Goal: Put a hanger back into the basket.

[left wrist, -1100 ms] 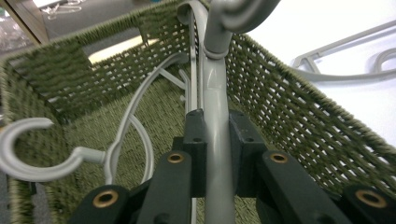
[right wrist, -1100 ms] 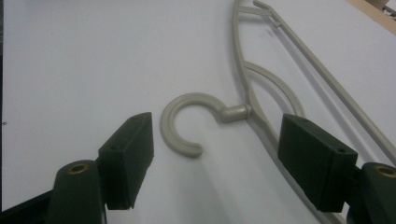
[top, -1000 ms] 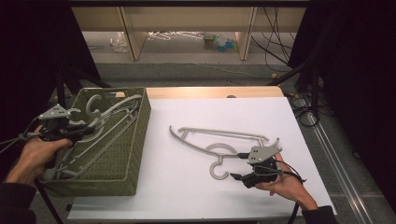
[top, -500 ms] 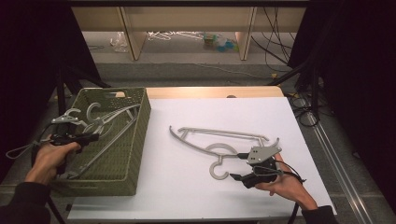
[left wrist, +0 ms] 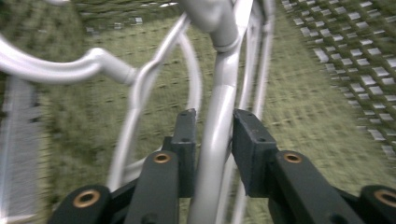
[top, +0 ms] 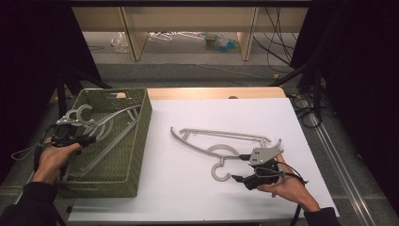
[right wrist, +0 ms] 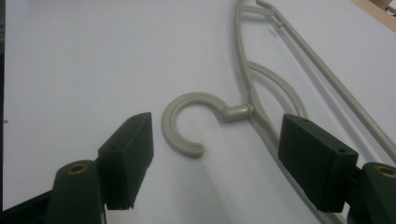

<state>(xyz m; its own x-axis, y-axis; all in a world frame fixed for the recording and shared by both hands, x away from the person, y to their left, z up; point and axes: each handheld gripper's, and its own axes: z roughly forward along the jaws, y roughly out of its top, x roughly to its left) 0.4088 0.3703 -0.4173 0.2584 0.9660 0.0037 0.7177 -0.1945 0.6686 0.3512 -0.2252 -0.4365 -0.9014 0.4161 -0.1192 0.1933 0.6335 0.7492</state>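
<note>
The high view looks down and forward over the counter (top: 188, 197). Each claw camera sits close: left inside the basket (top: 136, 136), right above the hanger (right wrist: 191, 126).

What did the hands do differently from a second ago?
The left tool went down into the green basket with its grey hanger, and its jaws have just been opening, so they are letting go; the hanger's bar still stands between them. The right tool stayed wide open by the hook of the other hanger on the white table, which did not move.
</note>
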